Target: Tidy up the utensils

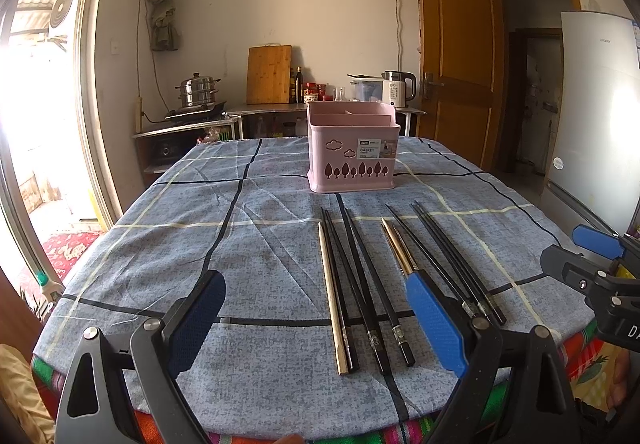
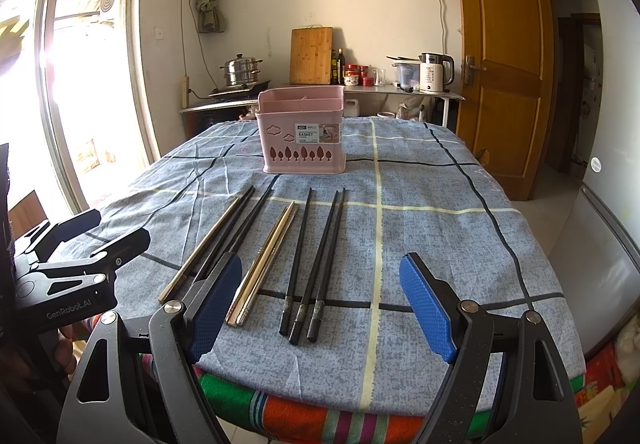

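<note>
Chopsticks laid out before two wide-open grippers.
Black and gold chopsticks (image 2: pixel 304 264) lie between left gripper (image 1: pixel 320 328), right gripper (image 2: pixel 320 304) and far pink plastic basket (image 2: pixel 302 131).

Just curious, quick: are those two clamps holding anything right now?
Left gripper: open, holding nothing.
Right gripper: open, holding nothing.
</note>
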Motion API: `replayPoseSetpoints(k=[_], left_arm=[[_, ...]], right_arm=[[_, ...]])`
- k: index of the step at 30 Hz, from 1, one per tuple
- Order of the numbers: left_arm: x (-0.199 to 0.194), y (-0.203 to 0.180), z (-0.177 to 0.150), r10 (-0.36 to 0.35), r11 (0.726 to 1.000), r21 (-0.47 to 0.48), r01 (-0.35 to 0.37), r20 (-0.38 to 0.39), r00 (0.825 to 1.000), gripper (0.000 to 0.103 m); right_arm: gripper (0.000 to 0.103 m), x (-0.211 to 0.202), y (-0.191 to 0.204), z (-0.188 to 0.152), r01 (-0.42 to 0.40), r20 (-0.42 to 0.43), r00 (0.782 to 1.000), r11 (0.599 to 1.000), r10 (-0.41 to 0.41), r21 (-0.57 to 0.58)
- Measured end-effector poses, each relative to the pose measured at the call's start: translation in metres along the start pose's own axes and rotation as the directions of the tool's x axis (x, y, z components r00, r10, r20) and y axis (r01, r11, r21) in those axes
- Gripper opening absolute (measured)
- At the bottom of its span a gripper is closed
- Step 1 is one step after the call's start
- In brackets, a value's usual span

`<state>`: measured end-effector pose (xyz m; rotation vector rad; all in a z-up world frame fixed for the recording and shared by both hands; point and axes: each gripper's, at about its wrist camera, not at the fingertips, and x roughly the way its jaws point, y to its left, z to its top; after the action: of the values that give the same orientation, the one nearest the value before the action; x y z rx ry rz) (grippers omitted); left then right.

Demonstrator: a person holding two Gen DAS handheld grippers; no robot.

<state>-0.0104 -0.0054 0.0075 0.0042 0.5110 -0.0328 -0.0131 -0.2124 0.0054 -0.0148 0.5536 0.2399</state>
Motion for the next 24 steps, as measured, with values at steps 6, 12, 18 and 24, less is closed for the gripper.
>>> replayPoseSetpoints(k=[6,12,18,24], left_arm=[[0.0,-0.0006,-0.0005,-0.001,1.0,0.002,0.001,0.0,1.0,0.093],[-0.0001,-0.0008,-0.0005,-0.002,1.0,0.004,0.002,-0.001,1.0,0.093],[-0.0005,-0.0018,-0.0008,-0.001,1.0,0.007,0.001,-0.001,1.0,0.093],[-0.0003,-0.0024,-0.0009,-0.001,1.0,0.008,0.001,-0.003,1.0,0.093]], right_arm=[[0.081,0.0003,0.0,-0.0001,0.0,0.0,1.0,1.0,0.0,0.0],[0.081,0.0004,0.0001,-0.0001,0.0,0.0,1.0,1.0,0.0,0.0],[0.081,0.0001,-0.0002,-0.0003,-0.001,-0.001,1.0,1.0,0.001,0.0],[0.081,0.001,-0.0001,-0.0003,-0.001,-0.002,1.0,1.0,0.001,0.001]])
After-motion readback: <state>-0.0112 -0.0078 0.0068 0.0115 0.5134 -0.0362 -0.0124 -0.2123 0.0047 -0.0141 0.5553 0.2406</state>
